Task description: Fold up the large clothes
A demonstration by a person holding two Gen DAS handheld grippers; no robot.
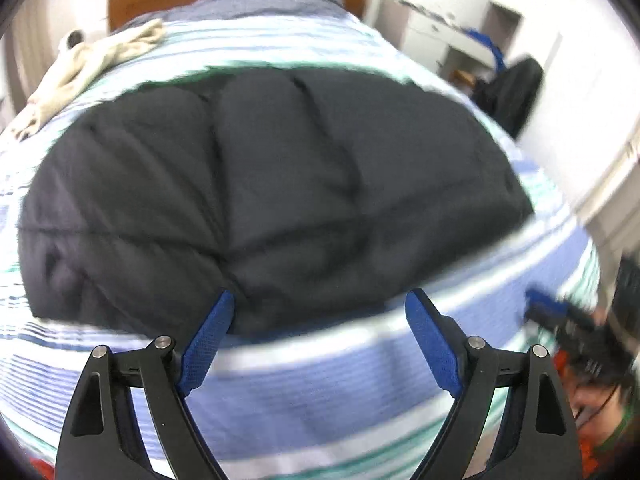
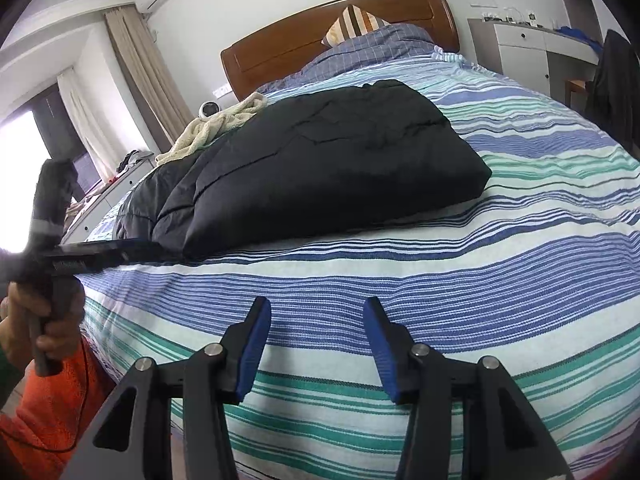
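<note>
A black quilted puffer jacket (image 1: 264,200) lies folded into a thick block on the striped bed; it also shows in the right wrist view (image 2: 320,168). My left gripper (image 1: 320,300) is open and empty, held above the jacket's near edge. In the right wrist view the left gripper (image 2: 132,254) reaches in from the left with its tips at the jacket's near left corner. My right gripper (image 2: 318,308) is open and empty over the bedspread, in front of the jacket and apart from it. In the left wrist view the right gripper (image 1: 538,304) shows blurred at the right.
The bed has a blue, green and white striped cover (image 2: 460,280) and a wooden headboard (image 2: 340,36). A cream towel (image 2: 224,124) lies beyond the jacket at the far left. Pillows (image 2: 360,24) sit at the head. White drawers (image 2: 520,48) stand to the right.
</note>
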